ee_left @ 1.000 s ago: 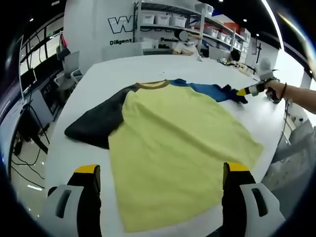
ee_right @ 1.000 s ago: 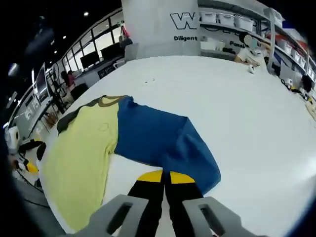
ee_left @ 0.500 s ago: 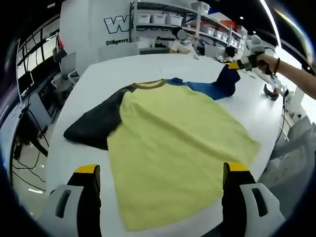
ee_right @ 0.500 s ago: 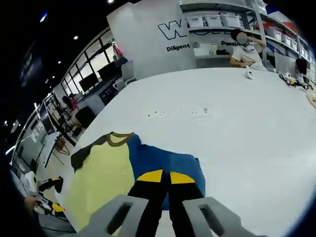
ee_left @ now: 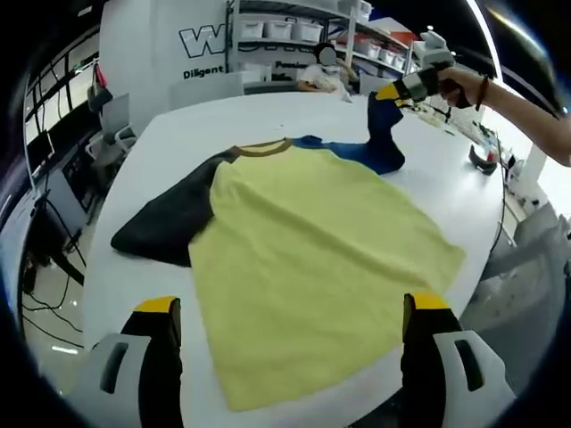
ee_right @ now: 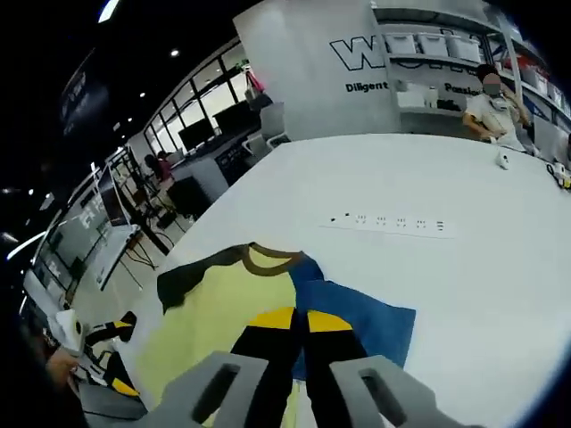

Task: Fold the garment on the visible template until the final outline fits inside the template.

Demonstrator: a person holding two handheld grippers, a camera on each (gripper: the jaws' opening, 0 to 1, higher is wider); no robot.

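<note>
Right tool [ee_left: 399, 89], clamped on the blue sleeve [ee_left: 382, 134], lifts it above the shirt [ee_left: 312, 259] spread on the table [ee_left: 178, 134]; left tool [ee_left: 285, 312] waits apart at the hem, farther away.

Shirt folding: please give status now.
Right gripper shut on blue sleeve, lifted. Left gripper open, above yellow shirt hem. Black sleeve flat, unfolded.

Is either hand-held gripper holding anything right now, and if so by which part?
The right hand-held gripper is shut on the yellow short-sleeved T-shirt, pinching the end of its blue sleeve and lifting it. The left hand-held gripper is open and holds nothing.
</note>
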